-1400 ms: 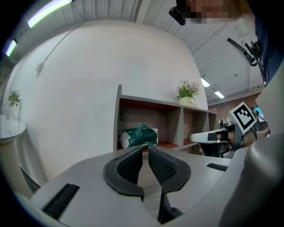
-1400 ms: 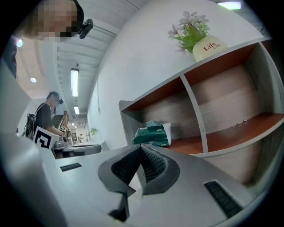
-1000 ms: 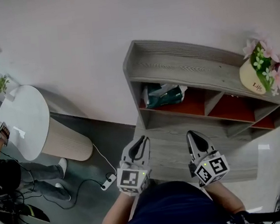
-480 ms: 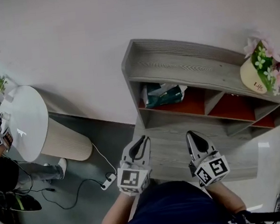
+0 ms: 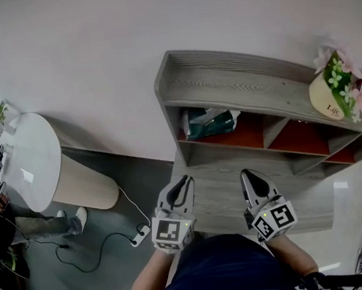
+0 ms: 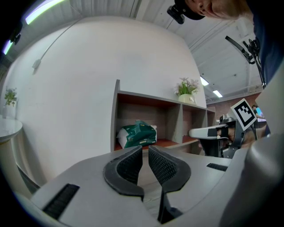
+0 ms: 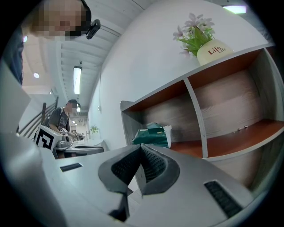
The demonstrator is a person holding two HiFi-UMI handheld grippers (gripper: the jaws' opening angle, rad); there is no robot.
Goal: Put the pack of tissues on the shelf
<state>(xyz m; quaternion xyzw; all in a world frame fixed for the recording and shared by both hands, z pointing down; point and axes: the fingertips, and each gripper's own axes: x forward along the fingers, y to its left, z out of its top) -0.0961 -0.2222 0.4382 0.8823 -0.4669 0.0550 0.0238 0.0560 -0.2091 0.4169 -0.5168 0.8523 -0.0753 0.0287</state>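
Closest to me, I have my left gripper (image 6: pixel 145 151) with its ribbed pads drawn together to a thin slit and nothing between them. My right gripper (image 7: pixel 141 151) sits just beside it with its jaws meeting at the tips, also empty. Both point roughly level at the shelf (image 5: pixel 238 81), and from the head view they show side by side over its lower grey board. Beyond them, the pack of tissues (image 5: pixel 209 123), green with a white end, lies in the leftmost compartment on the red-orange floor, close to the left side wall. The compartments to its right show only bare floor. On the top board, far right, stands a cream flower pot (image 5: pixel 329 98) with pink blossoms. Off to the left, a round white table (image 5: pixel 26 159) stands by the wall.
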